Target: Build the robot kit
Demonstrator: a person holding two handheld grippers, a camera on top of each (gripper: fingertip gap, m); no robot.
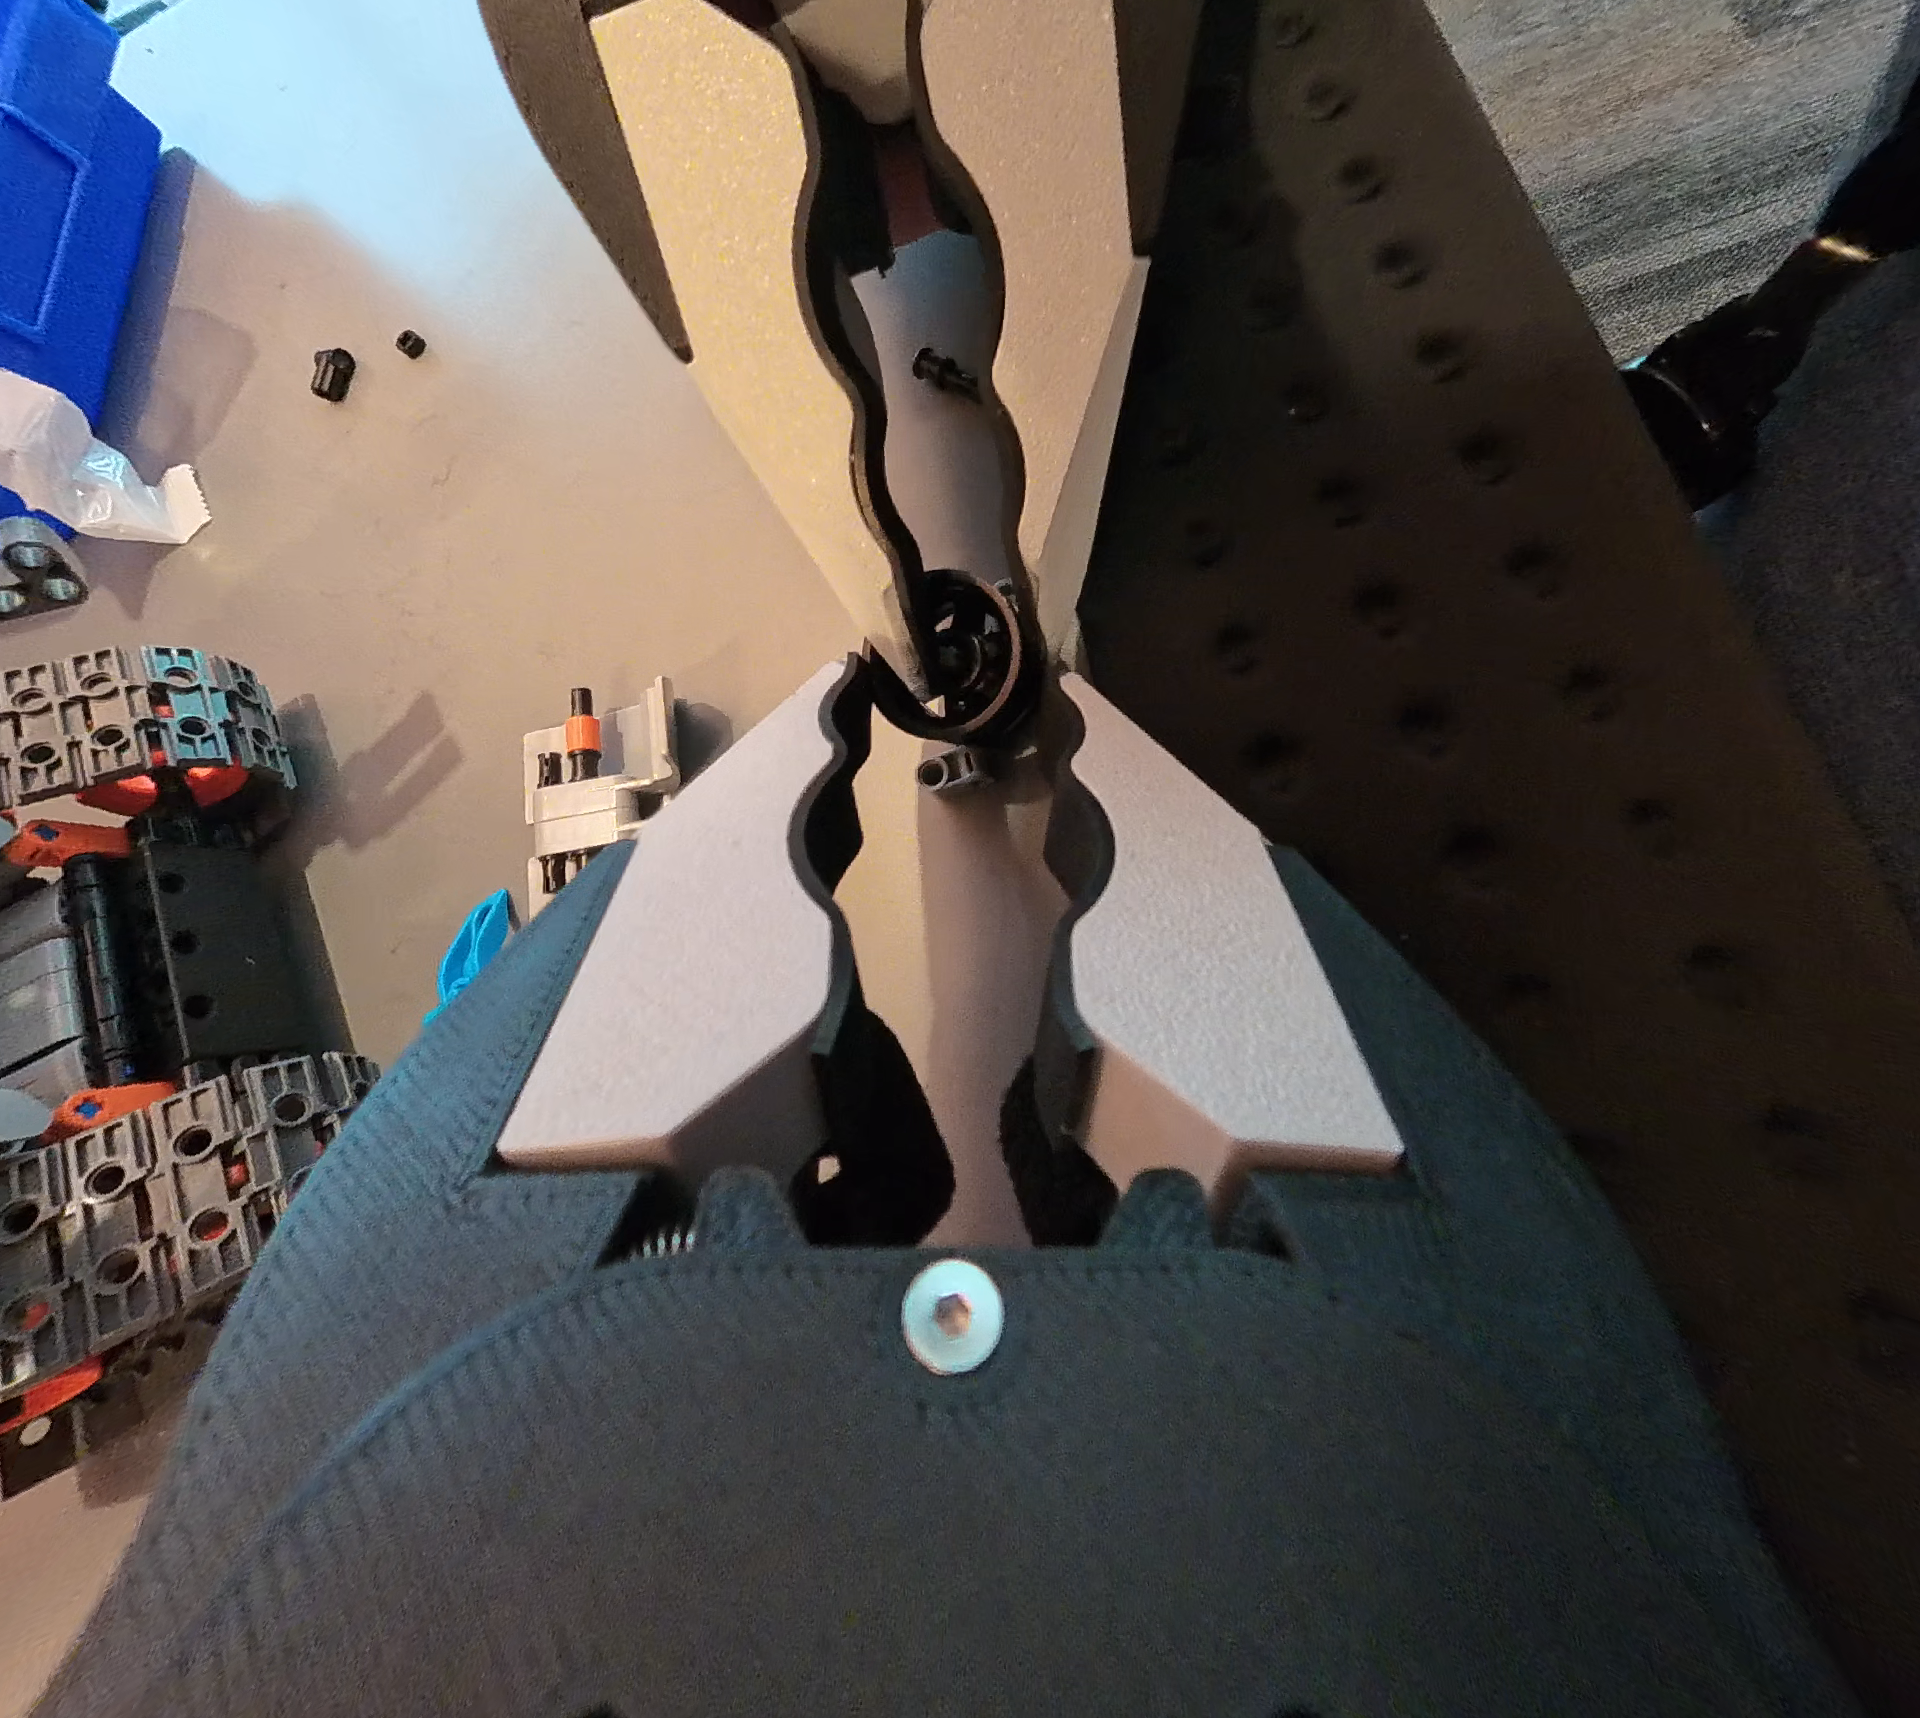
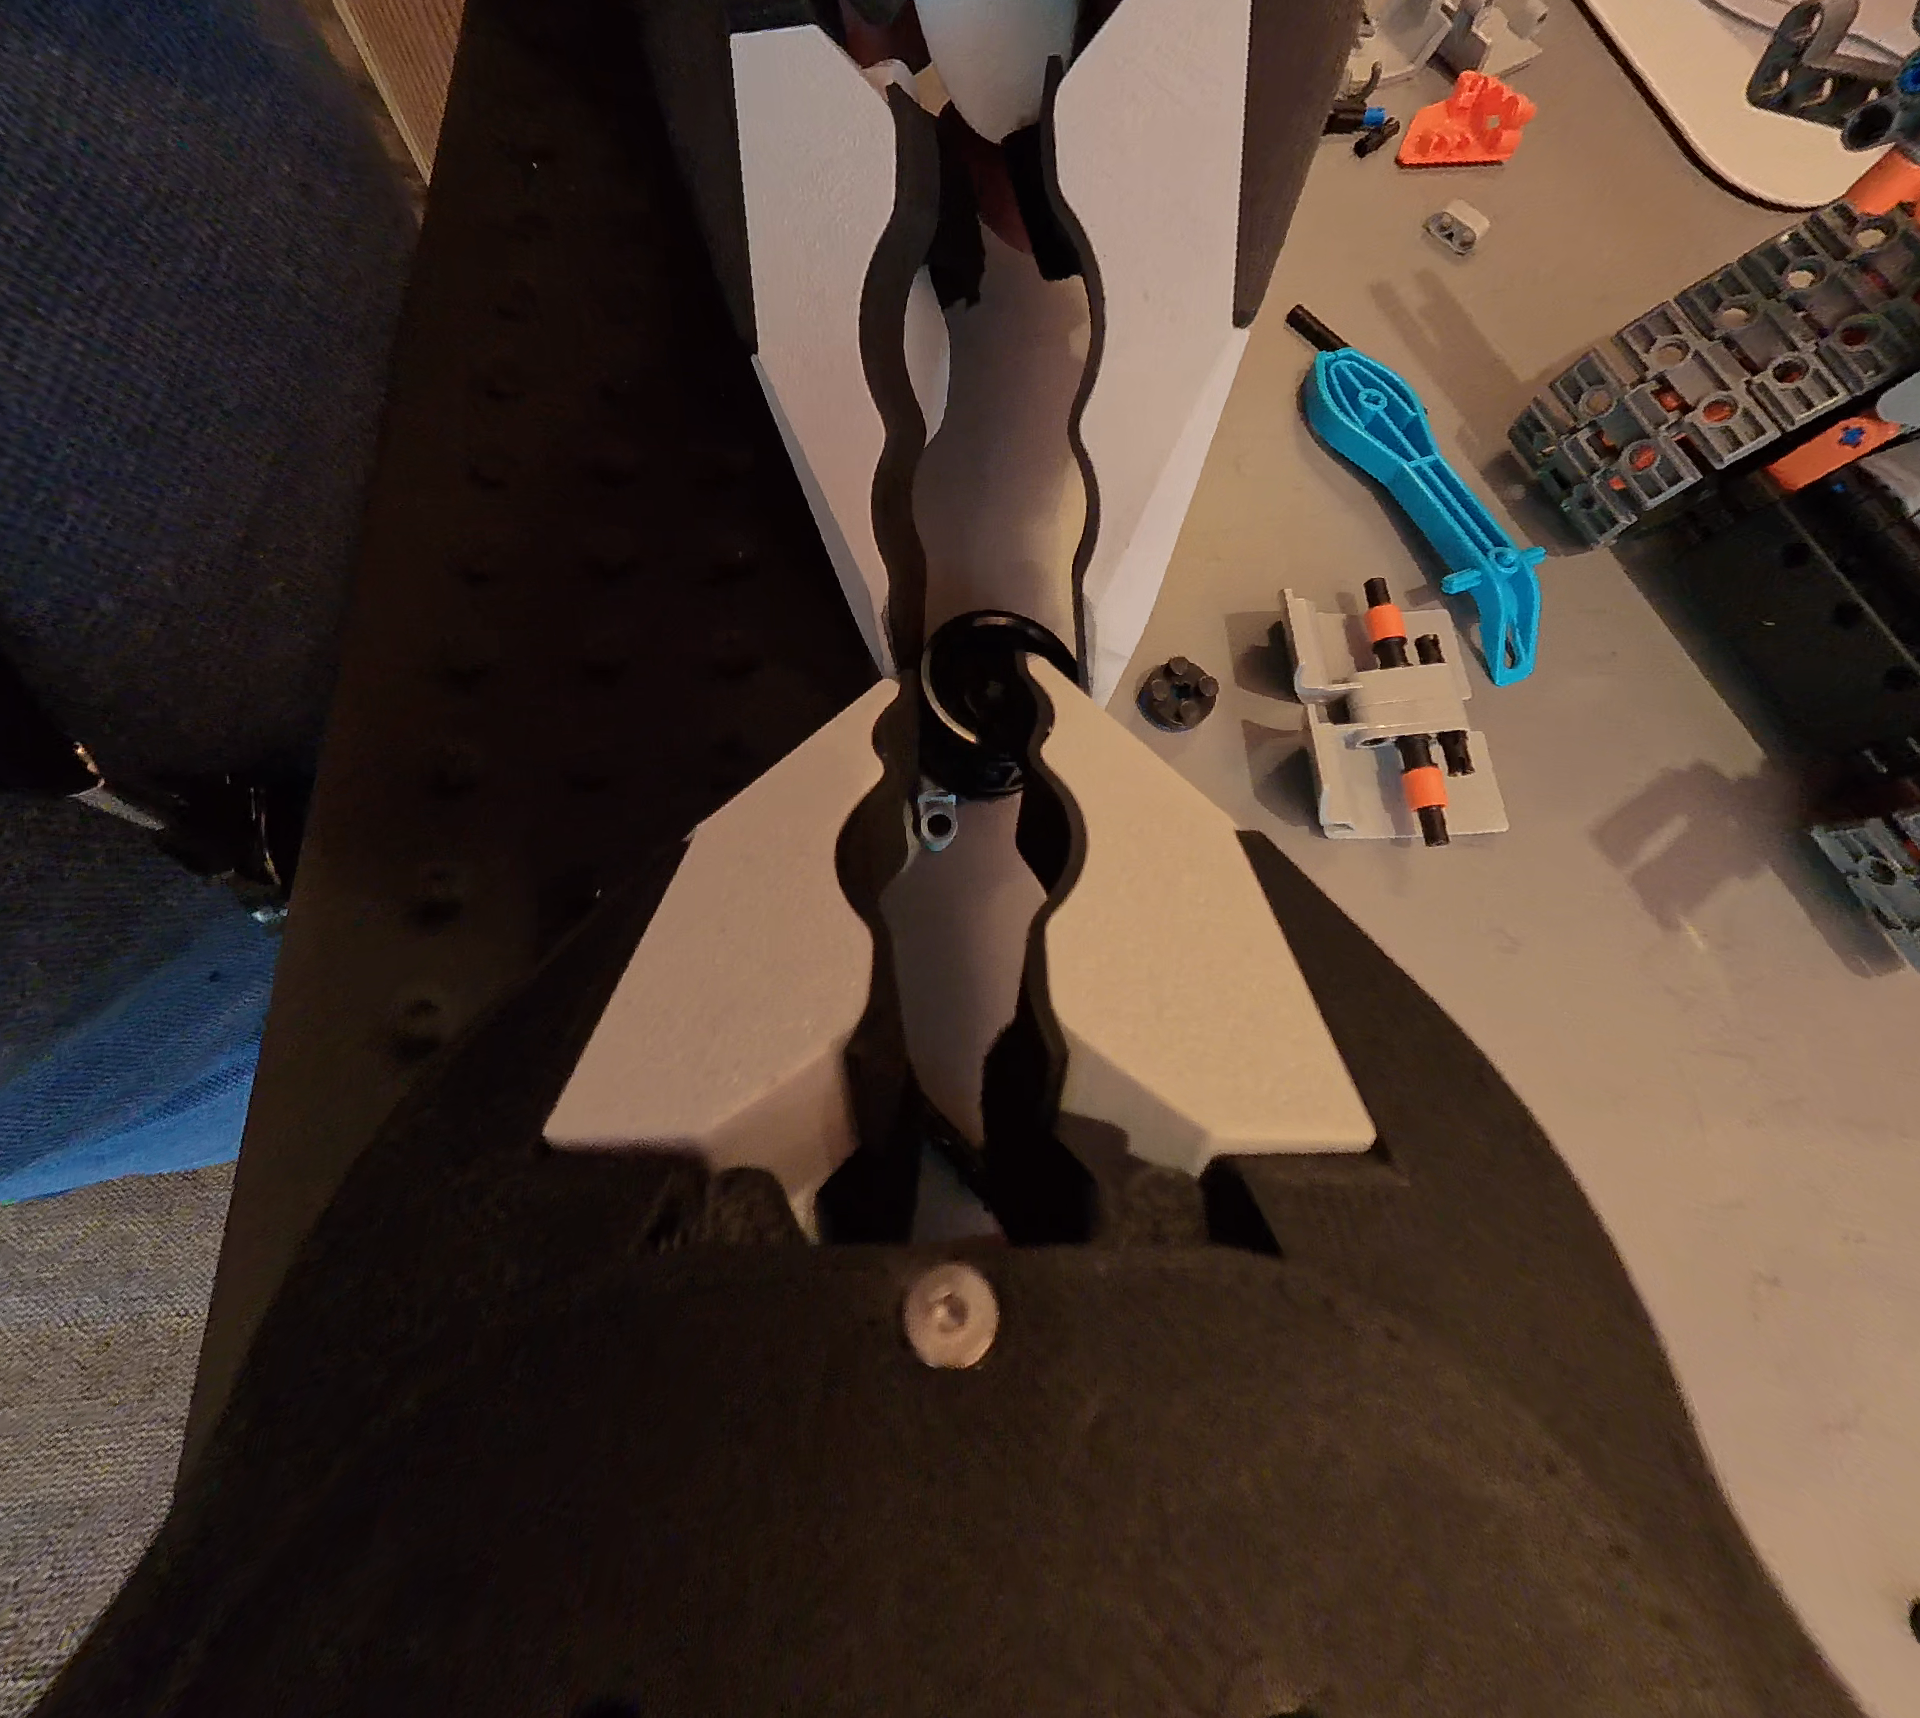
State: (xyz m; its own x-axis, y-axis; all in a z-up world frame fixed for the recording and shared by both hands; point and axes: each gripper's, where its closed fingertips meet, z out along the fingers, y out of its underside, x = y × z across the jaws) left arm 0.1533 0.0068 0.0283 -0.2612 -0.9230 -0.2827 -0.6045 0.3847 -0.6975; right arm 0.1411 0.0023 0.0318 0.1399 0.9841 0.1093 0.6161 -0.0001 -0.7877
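While both grippers met tip to tip above the table [image 1: 436, 525], the right gripper [image 2: 975, 694] pinched a black wheel [image 1: 971, 645]. The left gripper [image 1: 966, 683] sat narrow around it, contact unclear.

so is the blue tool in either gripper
No, the blue tool lies on the grey table, apart from both grippers, beside the tracked model.

Your left gripper [image 1: 961, 718] and right gripper [image 2: 971, 712] match: dark ribbed printed bodies, 2 pale grey wedge fingers [image 2: 748, 962] each, wavy black pads [image 1: 831, 847], 1 silver screw [image 1: 951, 1317] with washer at centre.
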